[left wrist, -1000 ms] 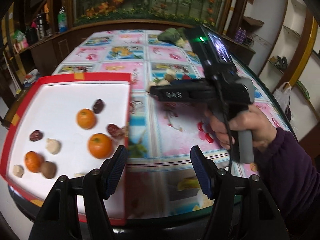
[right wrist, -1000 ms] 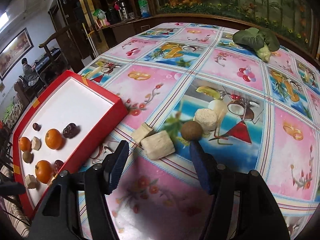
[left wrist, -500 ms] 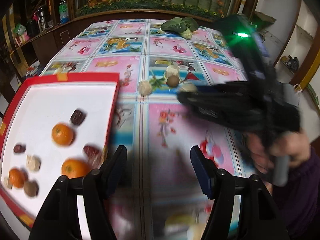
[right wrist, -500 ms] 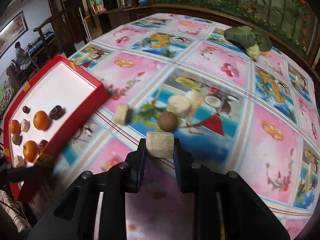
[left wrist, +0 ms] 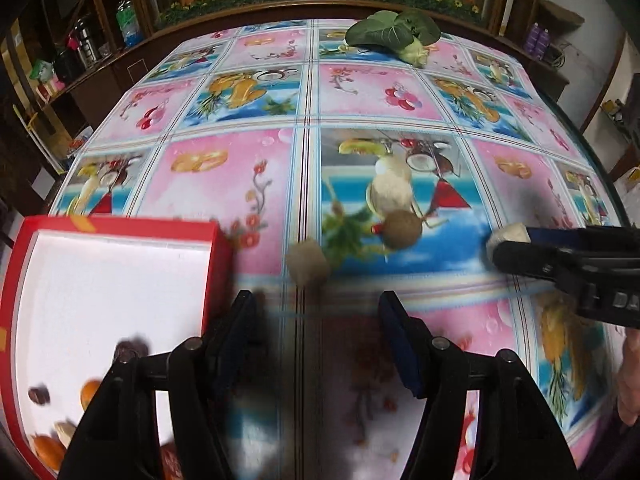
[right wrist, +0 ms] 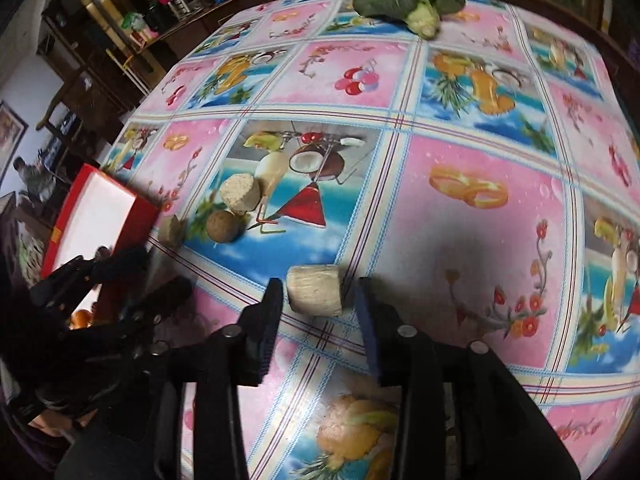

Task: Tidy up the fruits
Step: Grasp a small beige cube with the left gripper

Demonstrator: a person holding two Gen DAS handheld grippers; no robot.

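Note:
A pale sugarcane-like chunk [right wrist: 316,290] lies between the jaws of my right gripper [right wrist: 318,300], which are opening, and a small gap shows beside the right pad. In the left wrist view that chunk [left wrist: 508,236] shows at the right gripper's tips. My left gripper [left wrist: 316,304] is open and empty above the tablecloth, just right of the red tray [left wrist: 120,226]. Ahead of it lie a pale cube [left wrist: 306,266], a brown round fruit [left wrist: 402,230] and a pale round slice [left wrist: 390,194]. The tray holds oranges [left wrist: 90,394] and dark dates [left wrist: 132,350].
A leafy green vegetable [left wrist: 394,34] lies at the table's far edge. The table [left wrist: 240,168] carries a pink and blue fruit-print cloth. Dark wooden shelves with bottles stand behind it at the left. A person's hand [left wrist: 630,376] is at the right edge.
The right gripper shut on the pale chunk, carried it to the right away from the other pieces, and its jaws have now parted. The left gripper moved from over the tray toward the loose pieces.

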